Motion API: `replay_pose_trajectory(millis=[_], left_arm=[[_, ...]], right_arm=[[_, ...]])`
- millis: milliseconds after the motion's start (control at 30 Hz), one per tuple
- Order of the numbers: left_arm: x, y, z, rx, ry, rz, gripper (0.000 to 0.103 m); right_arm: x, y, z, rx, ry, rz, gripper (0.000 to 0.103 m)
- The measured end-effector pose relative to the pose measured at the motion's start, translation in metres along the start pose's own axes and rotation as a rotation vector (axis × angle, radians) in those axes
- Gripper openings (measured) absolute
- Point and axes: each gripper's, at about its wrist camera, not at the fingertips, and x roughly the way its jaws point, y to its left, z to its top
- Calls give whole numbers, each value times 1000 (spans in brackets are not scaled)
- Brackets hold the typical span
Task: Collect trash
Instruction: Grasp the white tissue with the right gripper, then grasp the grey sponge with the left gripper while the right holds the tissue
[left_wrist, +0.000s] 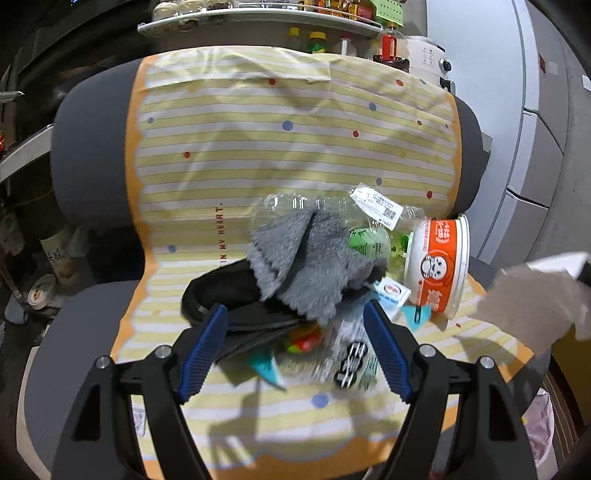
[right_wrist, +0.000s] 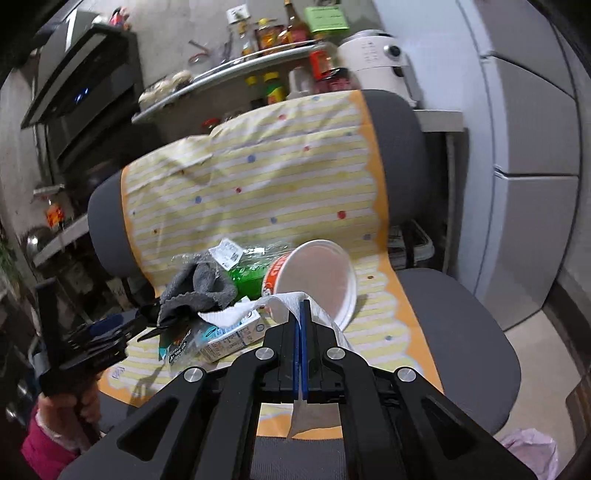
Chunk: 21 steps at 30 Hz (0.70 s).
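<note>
A pile of trash lies on a chair draped with a yellow striped cloth. It holds a grey fuzzy rag, a clear plastic bottle, an orange noodle cup on its side, a small carton and wrappers. My left gripper is open just in front of the pile, with nothing pressed between its blue pads. My right gripper is shut on a white paper towel, which trails over the carton beside the cup.
The grey chair seat shows bare on the right. A pink bag sits on the floor at lower right. Shelves with bottles stand behind the chair, and a white cabinet on the right. A hand holds the left gripper.
</note>
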Motion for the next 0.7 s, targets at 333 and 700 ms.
replay_pose_trajectory(millis=[333,700], left_arm=[[70,-13,27,11,139,-72,78],[81,-7,38,-21,145,-97,9]], right_arm=[[20,-23,-20,64,103,11,1],[19,-26,-25,60,104,19,1]])
